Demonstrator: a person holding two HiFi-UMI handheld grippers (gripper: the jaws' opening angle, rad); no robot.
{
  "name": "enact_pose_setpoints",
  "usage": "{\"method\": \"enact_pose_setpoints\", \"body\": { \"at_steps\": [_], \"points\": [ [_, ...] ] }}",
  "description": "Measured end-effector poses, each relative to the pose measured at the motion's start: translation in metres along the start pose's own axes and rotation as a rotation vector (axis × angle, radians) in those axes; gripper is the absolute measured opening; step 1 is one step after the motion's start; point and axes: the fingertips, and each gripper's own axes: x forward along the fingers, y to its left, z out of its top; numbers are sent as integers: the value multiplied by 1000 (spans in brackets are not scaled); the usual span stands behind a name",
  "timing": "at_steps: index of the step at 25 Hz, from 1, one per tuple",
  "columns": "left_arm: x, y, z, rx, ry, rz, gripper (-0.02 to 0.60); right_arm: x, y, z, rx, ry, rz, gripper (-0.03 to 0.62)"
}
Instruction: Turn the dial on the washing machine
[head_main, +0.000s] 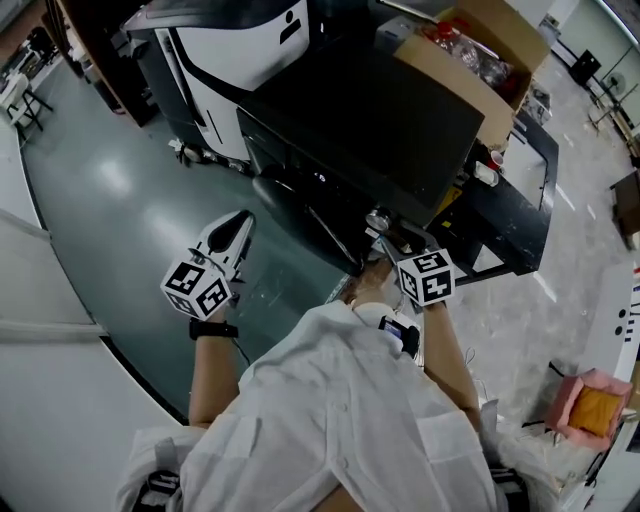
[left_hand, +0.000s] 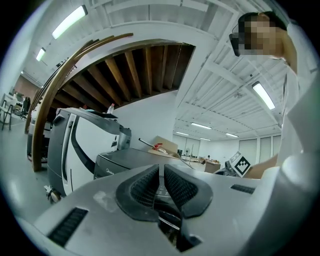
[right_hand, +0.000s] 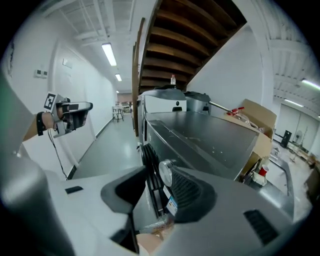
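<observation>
The dark washing machine (head_main: 370, 120) stands in front of me, and its silver dial (head_main: 378, 218) sits on the near front panel. My right gripper (head_main: 392, 243) is at the dial. In the right gripper view the dial (right_hand: 166, 172) lies between the jaws, close against the right finger (right_hand: 187, 192), with a gap to the left finger. The right gripper (right_hand: 158, 168) is open. My left gripper (head_main: 235, 232) hangs in the air left of the machine, apart from it. In its own view the left gripper (left_hand: 161, 170) is shut with nothing in it, pointing at the machine (left_hand: 125, 160).
A white appliance (head_main: 240, 50) stands behind the washer on the left. An open cardboard box (head_main: 480, 60) of items sits at its right, above a black frame (head_main: 510, 215). A pink bag (head_main: 590, 400) lies on the floor at the right. Green floor (head_main: 120, 200) spreads to the left.
</observation>
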Motion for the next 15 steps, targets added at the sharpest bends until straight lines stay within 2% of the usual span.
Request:
{"method": "enact_pose_setpoints", "body": {
  "at_steps": [8,15],
  "points": [
    [-22,-1,-2,27,13,29,17,38,-1,-19,-25,179,-13,206],
    [-38,5,-4,23,14,70,17,49,-1,-22,-48,234,-23,217]
  ]
}}
